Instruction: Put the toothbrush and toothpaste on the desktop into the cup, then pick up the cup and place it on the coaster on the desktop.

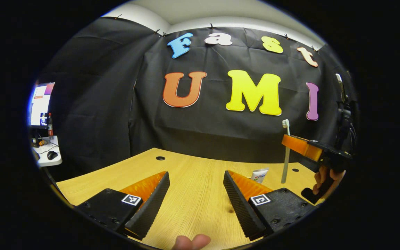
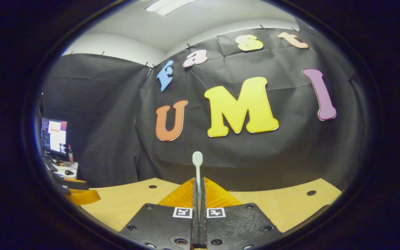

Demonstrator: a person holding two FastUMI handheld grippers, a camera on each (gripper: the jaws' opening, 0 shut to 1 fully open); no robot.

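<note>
Right gripper (image 2: 199, 194) is clamped on the toothbrush (image 2: 197, 163), which stands upright and lifted off the desk (image 2: 123, 205), head at 12 o'clock. Toothpaste (image 1: 259, 175) lies on the desk at 1 o'clock from the left gripper (image 1: 196, 189), whose jaws stand wide apart, holding nothing. Judged step: carrying the toothbrush toward the cup; next, lowering it in upright.

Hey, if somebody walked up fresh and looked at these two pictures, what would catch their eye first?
The white toothbrush, upright with its head on top, clamped between the right gripper's closed fingers above the wooden desk. Next, the left gripper, open over bare desktop, with the toothpaste tube lying beyond its fingers.
</note>
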